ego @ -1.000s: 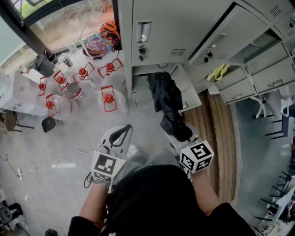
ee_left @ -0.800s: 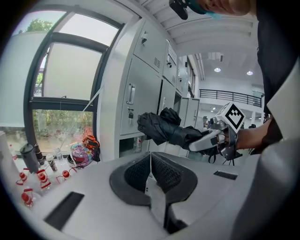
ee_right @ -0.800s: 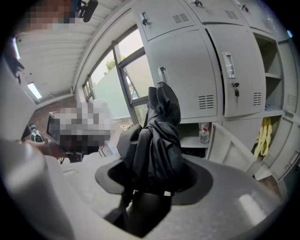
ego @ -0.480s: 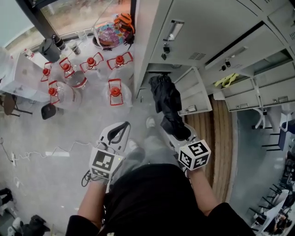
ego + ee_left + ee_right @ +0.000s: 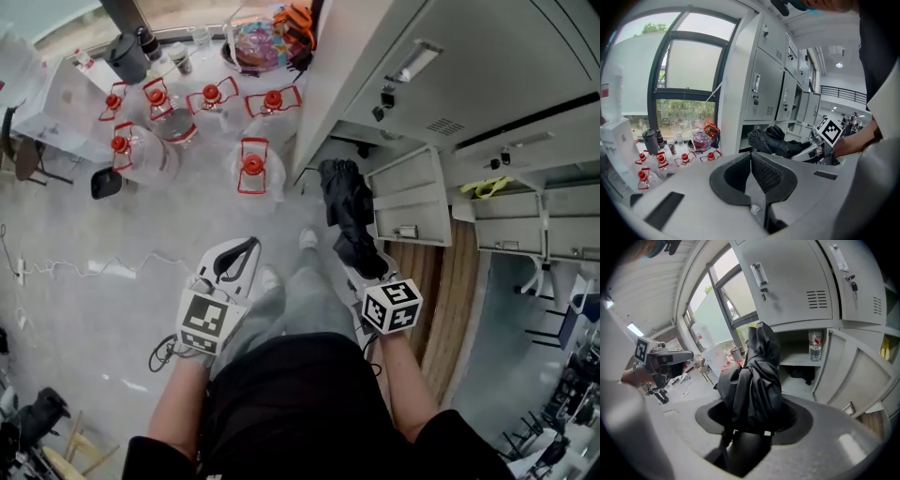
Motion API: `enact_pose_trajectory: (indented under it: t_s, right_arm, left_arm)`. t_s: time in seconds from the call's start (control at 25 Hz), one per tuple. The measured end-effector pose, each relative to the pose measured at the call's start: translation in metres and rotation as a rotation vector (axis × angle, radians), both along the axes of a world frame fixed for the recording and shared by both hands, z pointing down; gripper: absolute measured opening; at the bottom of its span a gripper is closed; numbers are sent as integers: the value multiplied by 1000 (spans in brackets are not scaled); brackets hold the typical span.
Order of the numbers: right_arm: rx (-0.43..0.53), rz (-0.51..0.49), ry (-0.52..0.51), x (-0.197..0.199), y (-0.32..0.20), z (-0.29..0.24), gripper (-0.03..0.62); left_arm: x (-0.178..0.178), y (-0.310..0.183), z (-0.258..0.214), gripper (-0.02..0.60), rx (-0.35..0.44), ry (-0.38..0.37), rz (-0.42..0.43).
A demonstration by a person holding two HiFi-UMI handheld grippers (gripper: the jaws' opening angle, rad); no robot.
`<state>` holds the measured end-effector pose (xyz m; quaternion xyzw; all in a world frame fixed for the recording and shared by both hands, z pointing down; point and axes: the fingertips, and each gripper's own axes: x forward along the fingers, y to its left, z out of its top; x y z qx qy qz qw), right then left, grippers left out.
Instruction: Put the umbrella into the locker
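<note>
the right gripper (image 5: 751,423) is clenched on a folded black umbrella (image 5: 757,378): its two jaws stand wide apart with the bundled cloth filling the gap between them, pinched at the near end. the rest of the umbrella sticks out forward and upward past the fingertips, loosely gathered, with a thin strap hanging down at the left of the jaws. straight ahead of it is the grey locker (image 5: 797,287), whose lower compartment stands open with its door (image 5: 851,378) swung out to the right; a clear bottle (image 5: 814,345) stands on the shelf inside and something dark lies on the compartment floor below. in the head view the umbrella's far end sits near the compartment's mouth, just left of the open door, but whether it has crossed the threshold cannot be told. the left gripper (image 5: 751,180) is held well to the left, pads pressed together on nothing. water jugs with red caps (image 5: 253,171) stand on the floor (image 5: 94,300) beside the locker.
</note>
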<state>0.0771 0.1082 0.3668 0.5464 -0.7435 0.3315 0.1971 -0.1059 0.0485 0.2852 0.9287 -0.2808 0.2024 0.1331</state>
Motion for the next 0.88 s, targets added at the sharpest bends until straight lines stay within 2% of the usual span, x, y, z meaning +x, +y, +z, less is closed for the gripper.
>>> enact_pose_trajectory:
  t_s: [0.28,0.6,0.88]
  right_arm:
    - [-56,-14,6,15,-12,59,229]
    - [-129,5,12,36,-31,132,229]
    - [-160,40,21,52,-59,185,229]
  left_arm:
    - [-7,2,38,11,-67,-51,-51]
    - [-3,2,75,11,-119,-90,-79]
    - [-15,6,107,11,-180,-125,-132]
